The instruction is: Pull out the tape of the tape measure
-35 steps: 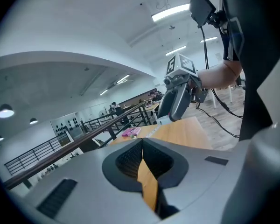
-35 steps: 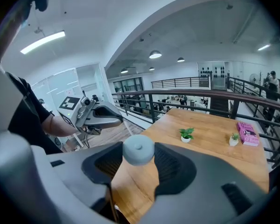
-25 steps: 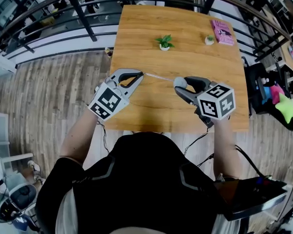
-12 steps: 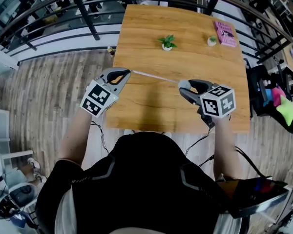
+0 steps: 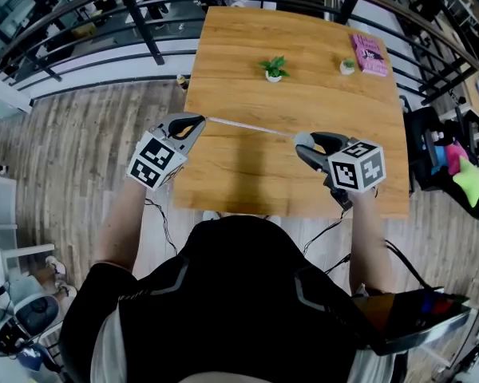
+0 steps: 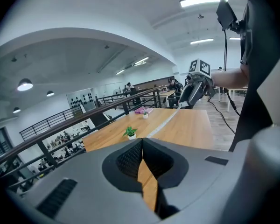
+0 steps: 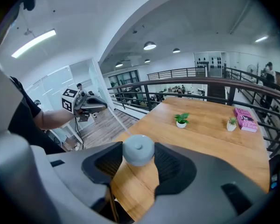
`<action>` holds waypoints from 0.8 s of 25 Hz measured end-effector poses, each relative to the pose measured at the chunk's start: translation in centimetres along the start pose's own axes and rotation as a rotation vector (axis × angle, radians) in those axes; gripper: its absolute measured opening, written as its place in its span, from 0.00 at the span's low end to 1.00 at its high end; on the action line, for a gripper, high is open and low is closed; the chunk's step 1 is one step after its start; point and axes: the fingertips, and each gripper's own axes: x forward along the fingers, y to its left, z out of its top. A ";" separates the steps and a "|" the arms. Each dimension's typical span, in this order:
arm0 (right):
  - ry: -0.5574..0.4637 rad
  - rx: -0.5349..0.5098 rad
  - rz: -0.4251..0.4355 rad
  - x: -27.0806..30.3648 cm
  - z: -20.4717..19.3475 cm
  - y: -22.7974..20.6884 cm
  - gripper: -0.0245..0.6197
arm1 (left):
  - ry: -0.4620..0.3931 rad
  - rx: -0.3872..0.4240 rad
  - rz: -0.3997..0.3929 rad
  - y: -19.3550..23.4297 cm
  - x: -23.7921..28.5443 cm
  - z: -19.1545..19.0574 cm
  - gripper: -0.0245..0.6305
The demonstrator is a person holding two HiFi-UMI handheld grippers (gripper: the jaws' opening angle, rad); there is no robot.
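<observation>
My right gripper [image 5: 304, 140] is shut on the round grey tape measure case [image 5: 302, 139] above the wooden table [image 5: 303, 102], near its front right. In the right gripper view the case [image 7: 138, 149] sits pinched between the two pads. A thin pale tape [image 5: 251, 127] runs taut from the case leftward to my left gripper [image 5: 200, 120], which is shut on the tape's end right at the table's left edge. In the left gripper view the jaws [image 6: 142, 143] stand together, and the tape [image 6: 161, 123] leads away over the table to the right gripper [image 6: 196, 87].
Two small potted plants [image 5: 273, 69] [image 5: 347, 66] and a pink book [image 5: 370, 54] stand at the table's far side. A dark railing [image 5: 136, 22] curves behind the table. Wood floor [image 5: 88, 134] lies to the left, and chairs with colourful items [image 5: 455, 166] to the right.
My left gripper has moved left, from over the table to its left edge, and the drawn-out tape has grown longer. The right gripper has hardly moved.
</observation>
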 end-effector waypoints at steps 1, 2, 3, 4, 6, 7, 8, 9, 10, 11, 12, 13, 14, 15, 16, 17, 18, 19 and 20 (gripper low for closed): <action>0.003 0.001 -0.008 -0.1 -0.2 -0.3 0.38 | 0.004 -0.010 0.005 0.2 -0.1 -0.3 0.08; 0.004 0.004 -0.011 -0.2 -0.3 -0.5 0.38 | 0.005 -0.018 0.008 0.4 -0.2 -0.5 0.08; 0.004 0.007 -0.013 -0.3 -0.4 -0.6 0.38 | 0.006 -0.022 0.012 0.5 -0.3 -0.7 0.08; 0.006 0.008 -0.016 -0.4 -0.4 -0.8 0.38 | 0.009 -0.024 0.018 0.8 -0.3 -0.8 0.08; 0.006 0.015 -0.021 -0.6 -0.6 -1.3 0.38 | 0.012 -0.035 0.032 1.2 -0.3 -0.9 0.08; 0.004 0.022 -0.020 -0.7 -0.7 -1.5 0.38 | 0.011 -0.041 0.037 1.4 -0.3 -0.9 0.08; -0.001 0.029 -0.016 -0.9 -0.7 -1.6 0.38 | 0.011 -0.045 0.039 1.6 -0.4 -0.9 0.08; -0.006 0.035 -0.012 -1.0 -0.7 -1.6 0.38 | 0.013 -0.045 0.040 1.6 -0.4 -0.9 0.08; -0.009 0.037 -0.010 -1.0 -0.7 -1.6 0.38 | 0.017 -0.039 0.040 1.6 -0.4 -0.8 0.08; -0.009 0.037 -0.010 -1.1 -0.7 -1.6 0.38 | 0.022 -0.032 0.041 1.5 -0.4 -0.8 0.08; -0.008 0.036 -0.009 -1.1 -0.7 -1.7 0.38 | 0.025 -0.027 0.041 1.5 -0.4 -0.8 0.08; -0.008 0.037 -0.008 -1.1 -0.7 -1.7 0.38 | 0.027 -0.026 0.041 1.5 -0.3 -0.8 0.08; -0.009 0.039 -0.007 -1.1 -0.8 -1.8 0.38 | 0.028 -0.027 0.041 1.4 -0.3 -0.8 0.08; -0.009 0.041 -0.009 -1.2 -0.8 -1.9 0.38 | 0.028 -0.029 0.041 1.3 -0.3 -0.8 0.08; -0.008 0.044 -0.014 -1.4 -1.0 -2.1 0.38 | 0.029 -0.032 0.042 1.2 -0.2 -0.9 0.08; -0.006 0.046 -0.023 -1.5 -1.2 -2.4 0.38 | 0.031 -0.034 0.045 1.2 -0.2 -0.9 0.08; -0.003 0.047 -0.037 -1.6 -1.3 -2.8 0.38 | 0.034 -0.038 0.051 1.2 -0.2 -1.1 0.08; -0.001 0.047 -0.051 -1.7 -1.5 -3.2 0.38 | 0.036 -0.044 0.055 1.3 -0.2 -1.2 0.08; 0.000 0.049 -0.059 -1.9 -1.6 -3.5 0.38 | 0.036 -0.054 0.053 1.4 -0.3 -1.4 0.08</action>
